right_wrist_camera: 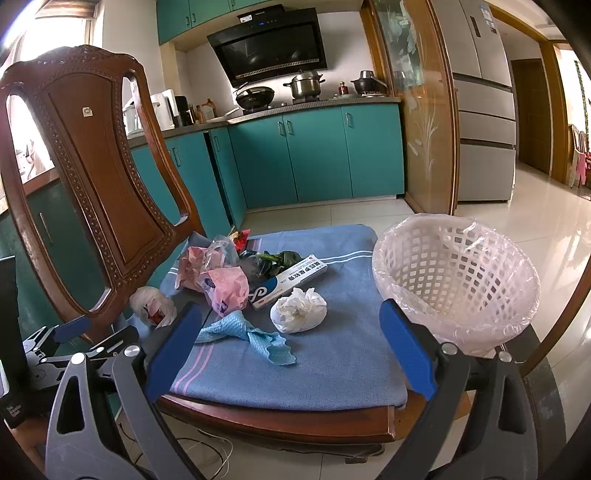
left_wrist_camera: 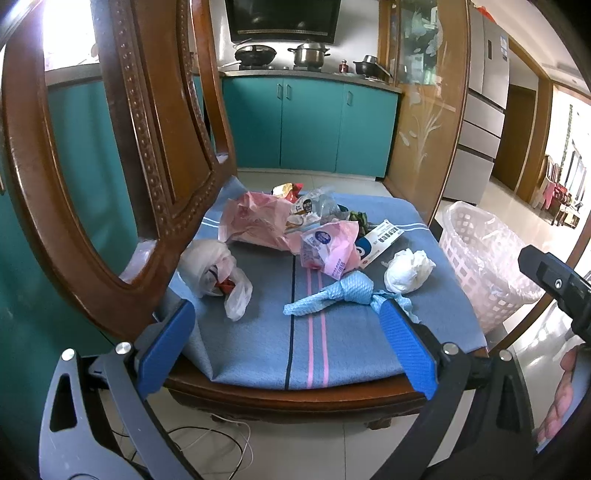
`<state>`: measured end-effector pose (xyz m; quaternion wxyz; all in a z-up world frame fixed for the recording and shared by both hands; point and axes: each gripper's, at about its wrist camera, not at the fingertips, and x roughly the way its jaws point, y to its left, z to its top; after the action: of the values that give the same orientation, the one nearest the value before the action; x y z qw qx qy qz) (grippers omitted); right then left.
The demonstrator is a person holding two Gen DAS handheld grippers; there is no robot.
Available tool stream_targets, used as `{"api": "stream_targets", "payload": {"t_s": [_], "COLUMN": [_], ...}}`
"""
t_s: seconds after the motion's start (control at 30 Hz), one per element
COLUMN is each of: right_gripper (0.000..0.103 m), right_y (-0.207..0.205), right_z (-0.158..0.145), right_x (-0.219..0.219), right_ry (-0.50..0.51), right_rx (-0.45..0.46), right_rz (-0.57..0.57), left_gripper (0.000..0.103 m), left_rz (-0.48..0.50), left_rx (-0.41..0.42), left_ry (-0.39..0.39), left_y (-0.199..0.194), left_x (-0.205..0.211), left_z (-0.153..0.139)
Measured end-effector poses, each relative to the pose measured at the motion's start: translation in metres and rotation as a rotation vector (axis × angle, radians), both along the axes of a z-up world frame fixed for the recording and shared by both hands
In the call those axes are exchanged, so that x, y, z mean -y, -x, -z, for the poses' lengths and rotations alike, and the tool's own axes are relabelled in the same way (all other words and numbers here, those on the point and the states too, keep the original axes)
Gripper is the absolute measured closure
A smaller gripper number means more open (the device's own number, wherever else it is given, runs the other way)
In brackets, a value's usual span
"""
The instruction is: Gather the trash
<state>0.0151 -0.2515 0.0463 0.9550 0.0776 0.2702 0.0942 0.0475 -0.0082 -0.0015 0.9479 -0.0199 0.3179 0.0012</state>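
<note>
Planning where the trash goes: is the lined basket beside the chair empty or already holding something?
Empty, as far as visible: the right wrist view into the basket shows only its clear liner; the very bottom is hidden.

I face a kitchen with teal cabinets (right_wrist_camera: 314, 155) at twelve o'clock, a black range hood (right_wrist_camera: 271, 46) above pots on the stove. A carved wooden chair (right_wrist_camera: 99, 173) rises at ten o'clock. A steel refrigerator (right_wrist_camera: 484, 107) stands at two o'clock beside a wood-framed glass panel (right_wrist_camera: 421, 122). Pale glossy floor tiles (right_wrist_camera: 535, 229) reflect daylight; a bright window (left_wrist_camera: 66, 33) glows at eleven.
</note>
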Motion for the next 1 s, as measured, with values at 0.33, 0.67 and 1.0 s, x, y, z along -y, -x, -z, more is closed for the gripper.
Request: {"api": "stream_targets", "payload": {"t_s": [0.33,0.67,1.0], "right_gripper": [0.008,0.008,0.008], "right_y": [0.001,-0.001,-0.015], "right_z": [-0.001,0.000,0.009], "right_x": [0.001,0.002,0.000], "right_ry": [-0.001,-0.001,0.024], "right_rx": [0.000,-0.009,-0.048], "right_rz": [0.001,0.001,0.016], "left_gripper": [0.003,0.003,0.014], "left_rz": [0.021,0.079,0.188], "left_rx": [-0.023,-0.069,-0.164], "left_ry": [-0.017,-0.079,-0.236], "left_y": [-0.003,-0.024,-0.079], "left_x": [0.006,0.020,0.045], "left_z": [0.006,0.019,0.058]}}
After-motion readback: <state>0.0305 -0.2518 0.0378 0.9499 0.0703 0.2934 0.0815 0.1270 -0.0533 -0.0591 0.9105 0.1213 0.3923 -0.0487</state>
